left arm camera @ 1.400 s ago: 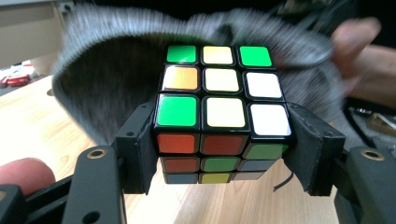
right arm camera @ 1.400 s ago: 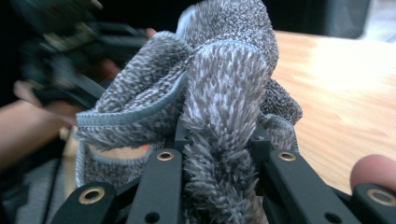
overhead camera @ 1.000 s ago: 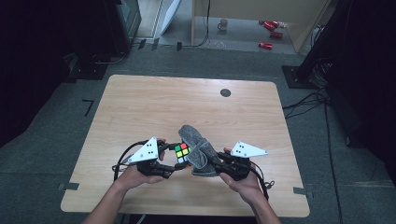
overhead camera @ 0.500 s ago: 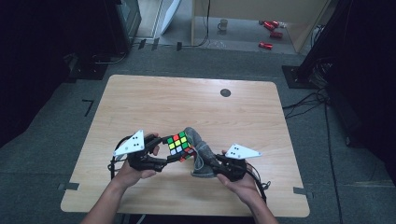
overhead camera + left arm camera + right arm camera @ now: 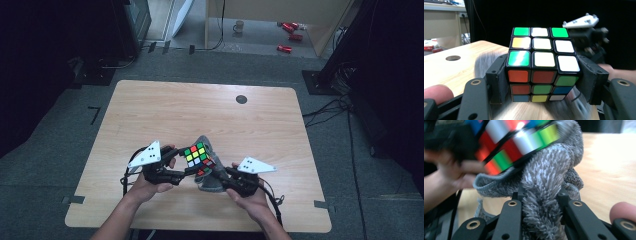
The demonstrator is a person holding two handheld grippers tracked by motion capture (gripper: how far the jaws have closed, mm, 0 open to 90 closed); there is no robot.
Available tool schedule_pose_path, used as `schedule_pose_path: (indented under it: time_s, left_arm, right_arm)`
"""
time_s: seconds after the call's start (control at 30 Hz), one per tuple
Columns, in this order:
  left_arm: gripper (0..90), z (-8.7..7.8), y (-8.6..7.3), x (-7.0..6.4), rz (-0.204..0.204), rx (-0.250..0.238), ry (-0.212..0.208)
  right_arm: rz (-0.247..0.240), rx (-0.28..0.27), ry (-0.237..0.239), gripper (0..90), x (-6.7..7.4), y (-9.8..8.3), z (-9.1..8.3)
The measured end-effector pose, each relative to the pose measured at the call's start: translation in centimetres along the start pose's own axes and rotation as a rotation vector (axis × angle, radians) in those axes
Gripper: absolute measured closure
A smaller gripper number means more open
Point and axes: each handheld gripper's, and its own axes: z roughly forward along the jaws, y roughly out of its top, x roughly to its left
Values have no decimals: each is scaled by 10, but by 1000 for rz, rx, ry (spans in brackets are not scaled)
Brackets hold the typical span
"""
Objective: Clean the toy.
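A scrambled puzzle cube (image 5: 197,157) (image 5: 542,67) is held above the wooden table (image 5: 200,112) near its front edge. My left gripper (image 5: 187,171) (image 5: 541,82) is shut on the cube, with one black pad on each side of it. A grey fluffy cloth (image 5: 210,177) (image 5: 549,180) hangs bunched under and behind the cube. My right gripper (image 5: 218,176) (image 5: 540,195) is shut on a fold of that cloth. In the right gripper view the cube (image 5: 516,140) is blurred and lies against the top of the cloth.
The table has a round dark hole (image 5: 241,99) near its far edge. Beyond the table, a mug (image 5: 239,26) and red items (image 5: 289,31) lie on the floor. Dark equipment stands at both sides.
The left gripper has lifted and turned the cube, then come back a little toward the middle. The right gripper with the cloth has sunk slightly and the cloth now bunches under the cube.
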Motion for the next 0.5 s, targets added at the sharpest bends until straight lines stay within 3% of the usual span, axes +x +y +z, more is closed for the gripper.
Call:
schedule_pose_path:
  time_s: [0.07,0.13,0.27,0.33,0.5]
  left_arm:
    - [354,1,-1,0,-1,5,4]
    - [354,-1,-1,0,-5,1,9]
    - [354,-4,-1,2,-10,-7,15]
    - [354,-2,-1,1,-12,-9,15]
    - [354,2,-2,-1,-4,12,18]
  right_arm:
    - [-36,37,28,749,11,-4,9]
    - [-48,44,22,749,15,-4,12]
    - [12,-36,-22,749,1,2,-2]
    - [17,-59,-43,749,-2,4,-6]
    - [-12,18,16,745,12,-6,12]
